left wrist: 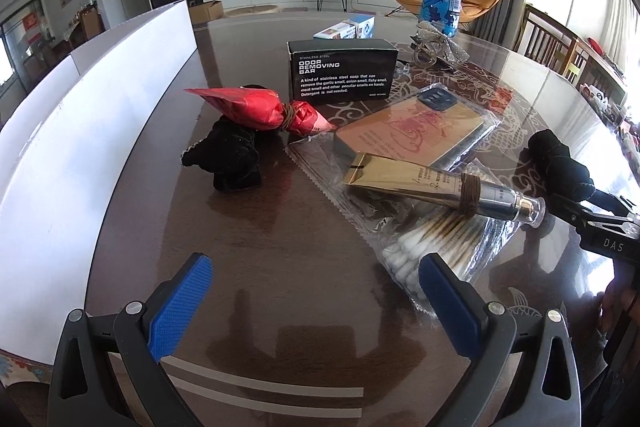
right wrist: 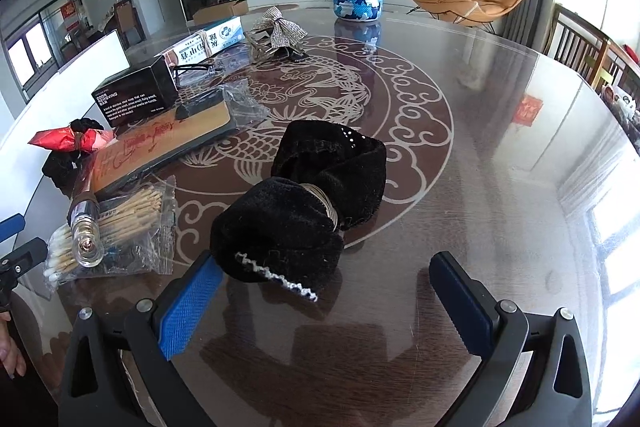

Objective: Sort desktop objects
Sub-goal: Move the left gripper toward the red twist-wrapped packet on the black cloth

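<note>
Both tools hang wide open and empty over the glass-topped desk (right wrist: 460, 155). The right tool (right wrist: 324, 303) frames a black velvet bow (right wrist: 300, 203), its left pad beside the cloth. Only the left tool's (left wrist: 312, 303) view shows a second black bow (left wrist: 236, 159) under a red packet (left wrist: 256, 109), near a gold tube (left wrist: 420, 183) lying across bagged cotton swabs (left wrist: 424, 247).

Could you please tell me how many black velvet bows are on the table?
2: one black velvet bow before the right gripper, another under the red packet.
</note>
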A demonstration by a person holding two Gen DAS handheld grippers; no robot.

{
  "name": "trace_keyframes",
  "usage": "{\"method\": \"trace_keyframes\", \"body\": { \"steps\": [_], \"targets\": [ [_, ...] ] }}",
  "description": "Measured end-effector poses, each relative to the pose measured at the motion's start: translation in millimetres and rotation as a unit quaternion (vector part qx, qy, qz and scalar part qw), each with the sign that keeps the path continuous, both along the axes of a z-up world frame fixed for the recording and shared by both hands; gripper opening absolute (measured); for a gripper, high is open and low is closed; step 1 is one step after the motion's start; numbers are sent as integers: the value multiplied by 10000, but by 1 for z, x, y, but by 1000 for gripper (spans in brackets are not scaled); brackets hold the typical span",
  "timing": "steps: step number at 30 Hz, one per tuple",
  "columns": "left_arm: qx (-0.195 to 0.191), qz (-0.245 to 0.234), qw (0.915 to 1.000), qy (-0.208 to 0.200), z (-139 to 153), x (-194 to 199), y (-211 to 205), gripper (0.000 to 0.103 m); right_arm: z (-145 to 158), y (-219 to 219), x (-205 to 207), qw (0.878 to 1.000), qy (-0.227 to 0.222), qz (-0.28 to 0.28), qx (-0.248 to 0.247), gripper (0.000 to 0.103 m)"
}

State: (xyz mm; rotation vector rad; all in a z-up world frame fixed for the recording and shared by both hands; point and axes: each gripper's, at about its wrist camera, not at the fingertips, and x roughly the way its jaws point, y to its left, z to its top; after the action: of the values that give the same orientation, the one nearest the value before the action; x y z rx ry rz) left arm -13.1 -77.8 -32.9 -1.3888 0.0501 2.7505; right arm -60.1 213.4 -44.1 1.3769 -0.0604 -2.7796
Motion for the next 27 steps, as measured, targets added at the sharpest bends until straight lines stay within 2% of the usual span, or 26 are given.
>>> {"method": "trace_keyframes", "body": {
  "steps": [4, 12, 20, 25, 27],
  "targets": [
    [-62, 165, 9998, -38, 1, 1, -10, 103, -1, -2, 2, 10000, -8, 31, 0, 103],
    [-12, 592, 9981, 164, 12, 8, -34, 103, -2, -1, 2, 10000, -15, 51, -52, 103],
    [-438, 888, 9948, -232, -8, 0, -39, 103, 0, 2, 3, 9999, 40, 24, -155, 103],
    [-521, 786, 9944, -472, -21, 1, -32, 103, 1, 4, 4, 9997, 99, 3, -217, 103],
    [-474, 703, 9954, -440, -21, 2, -28, 103, 2, 5, 5, 9996, 128, -19, -255, 103]
  ]
}}
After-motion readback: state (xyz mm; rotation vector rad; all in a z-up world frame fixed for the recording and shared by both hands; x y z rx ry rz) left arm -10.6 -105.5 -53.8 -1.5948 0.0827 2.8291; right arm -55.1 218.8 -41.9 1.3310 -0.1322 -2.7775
